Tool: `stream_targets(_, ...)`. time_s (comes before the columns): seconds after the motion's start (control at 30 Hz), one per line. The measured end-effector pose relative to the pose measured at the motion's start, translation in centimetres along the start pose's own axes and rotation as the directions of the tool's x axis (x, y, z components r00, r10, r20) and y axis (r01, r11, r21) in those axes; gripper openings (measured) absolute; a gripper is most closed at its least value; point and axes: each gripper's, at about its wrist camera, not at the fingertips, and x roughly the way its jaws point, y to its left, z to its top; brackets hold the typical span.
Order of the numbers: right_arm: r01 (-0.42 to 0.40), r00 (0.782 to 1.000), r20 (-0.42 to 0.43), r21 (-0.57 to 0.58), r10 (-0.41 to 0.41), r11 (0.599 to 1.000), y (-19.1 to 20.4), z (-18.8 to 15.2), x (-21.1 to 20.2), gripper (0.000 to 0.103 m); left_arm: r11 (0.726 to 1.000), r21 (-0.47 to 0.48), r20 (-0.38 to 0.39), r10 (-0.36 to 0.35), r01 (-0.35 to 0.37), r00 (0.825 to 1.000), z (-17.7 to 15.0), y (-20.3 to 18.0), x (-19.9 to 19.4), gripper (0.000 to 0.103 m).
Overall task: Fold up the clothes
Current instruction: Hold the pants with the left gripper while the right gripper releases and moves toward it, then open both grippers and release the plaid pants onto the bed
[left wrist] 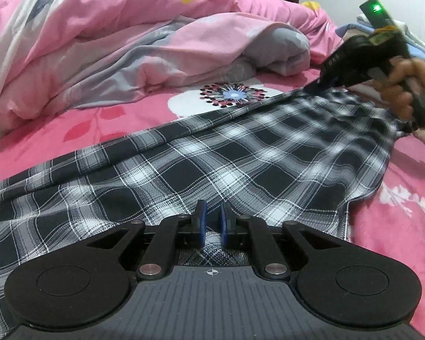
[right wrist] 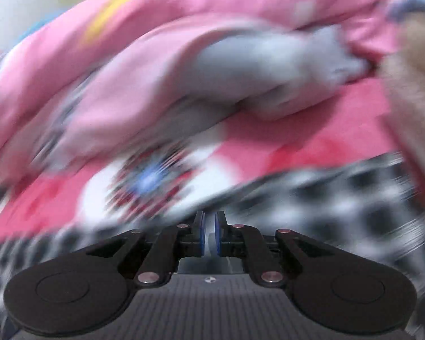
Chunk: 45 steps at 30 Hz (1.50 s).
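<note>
Risking loss of the plaid garment [left wrist: 212,153] edge during a blurred, fast move over the bed [left wrist: 70,130].
Left tool [left wrist: 212,221] stood nearly closed over plaid, grip unconfirmed; right tool [right wrist: 209,232] pinched pale cloth thinly, so a jerk could free it.

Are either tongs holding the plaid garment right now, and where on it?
Both seem to pinch the plaid garment: left tongs a near fold, right tongs the far edge. Blur leaves the right grip uncertain.

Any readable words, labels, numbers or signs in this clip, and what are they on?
No text can be read.
Right claw: pale lettering along its black body, too blurred to read.
Left claw: only a crosshair mark on its grey base, no words.
Plaid garment and pink bedsheet: patterns only.
The right wrist view is motion-blurred throughout.
</note>
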Motion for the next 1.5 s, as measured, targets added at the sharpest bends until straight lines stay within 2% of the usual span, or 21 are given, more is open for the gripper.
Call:
stream_targets(0.07, -0.076, 0.992, -0.105, -0.090, 0.066, 0.993, 2.9, -0.6, 1.9, 0.007, 1.000, 0.004, 0.000, 0.004, -0.004, 1.000, 0.0, 0.0, 0.0, 0.009)
stream_targets(0.2, -0.070, 0.993, -0.104, -0.165, 0.053, 0.984, 6.7, 1.2, 6.3, 0.008, 1.000, 0.009, -0.001, -0.003, 0.003, 1.000, 0.0, 0.2, 0.0, 0.009)
stream_targets(0.27, -0.035, 0.999, -0.043, -0.103, 0.031, 0.994, 6.5, 3.4, 8.0, 0.008, 1.000, 0.010, 0.001, -0.009, 0.009, 1.000, 0.0, 0.3, 0.0, 0.009)
stream_targets(0.33, 0.064, 0.998, 0.016, 0.009, -0.065, 0.998, 5.5, 5.5, 9.0, 0.009, 1.000, 0.005, 0.001, -0.016, 0.016, 1.000, 0.0, 0.5, 0.0, 0.009)
stream_targets(0.37, 0.086, 0.996, 0.032, 0.053, -0.088, 0.995, 5.1, 6.0, 9.0, 0.009, 1.000, 0.001, 0.001, -0.019, 0.019, 1.000, 0.0, 0.6, 0.0, 0.009)
stream_targets(0.47, -0.028, 0.998, 0.049, 0.041, 0.026, 0.999, 6.0, 5.1, 6.8, 0.009, 1.000, -0.013, 0.004, -0.022, 0.022, 1.000, 0.0, 0.9, -0.4, 0.009)
stream_targets(0.57, -0.159, 0.987, -0.023, -0.072, 0.158, 0.985, 9.3, 2.9, 5.0, 0.010, 0.998, -0.051, 0.013, -0.027, 0.028, 1.000, 0.3, 1.6, -1.0, 0.009)
stream_targets(0.63, -0.253, 0.965, -0.102, -0.150, 0.240, 0.956, 12.2, 1.8, 5.0, 0.010, 0.997, -0.073, 0.026, -0.020, 0.022, 0.999, 0.3, 1.9, -1.6, 0.009)
stream_targets(0.7, -0.359, 0.927, -0.197, -0.217, 0.320, 0.908, 15.4, 1.1, 5.5, 0.016, 0.997, -0.079, 0.016, -0.008, 0.009, 1.000, 0.2, 2.2, -1.6, 0.009)
stream_targets(0.77, -0.421, 0.895, -0.280, -0.278, 0.347, 0.863, 19.0, 0.6, 7.2, 0.022, 0.997, -0.080, -0.012, -0.003, 0.002, 1.000, -0.1, 2.2, -1.1, 0.009)
stream_targets(0.8, -0.430, 0.890, -0.302, -0.306, 0.341, 0.849, 20.7, 0.6, 8.7, 0.022, 0.997, -0.078, -0.015, -0.003, 0.002, 1.000, -0.2, 2.2, -1.0, 0.009)
stream_targets(0.83, -0.420, 0.894, -0.308, -0.324, 0.326, 0.848, 21.9, 0.8, 10.3, 0.022, 0.997, -0.074, -0.012, -0.004, 0.003, 1.000, -0.3, 2.3, -0.9, 0.009)
stream_targets(0.93, -0.340, 0.933, -0.233, -0.331, 0.273, 0.880, 23.6, 2.6, 14.5, 0.020, 0.997, -0.077, -0.008, -0.019, 0.018, 1.000, -0.5, 2.7, -0.7, 0.009)
stream_targets(1.03, -0.196, 0.979, -0.099, -0.213, 0.178, 0.957, 22.2, 4.8, 15.5, 0.023, 0.994, -0.102, -0.007, -0.041, 0.040, 0.999, -0.7, 3.3, -0.9, 0.009)
stream_targets(1.07, -0.183, 0.982, -0.068, -0.175, 0.174, 0.967, 21.3, 5.1, 14.8, 0.023, 0.993, -0.108, -0.008, -0.044, 0.043, 0.999, -0.8, 3.5, -0.9, 0.009)
stream_targets(1.13, -0.214, 0.977, -0.045, -0.147, 0.210, 0.966, 19.5, 4.4, 12.3, 0.023, 0.994, -0.104, -0.010, -0.040, 0.038, 0.999, -0.8, 3.5, -1.0, 0.009)
stream_targets(1.2, -0.240, 0.971, -0.021, -0.148, 0.239, 0.960, 17.2, 2.6, 8.7, 0.023, 0.995, -0.094, -0.011, -0.030, 0.029, 0.999, -0.7, 3.3, -1.0, 0.009)
stream_targets(1.33, -0.233, 0.973, -0.029, -0.134, 0.231, 0.963, 12.3, -0.6, 4.5, 0.024, 0.997, -0.080, -0.014, -0.013, 0.012, 1.000, -0.7, 2.9, -0.9, 0.009)
stream_targets(1.5, -0.072, 0.997, 0.027, 0.003, 0.072, 0.997, 4.5, 2.0, 4.7, 0.022, 0.998, -0.054, -0.023, 0.011, -0.012, 1.000, -0.6, 2.1, -0.8, 0.009)
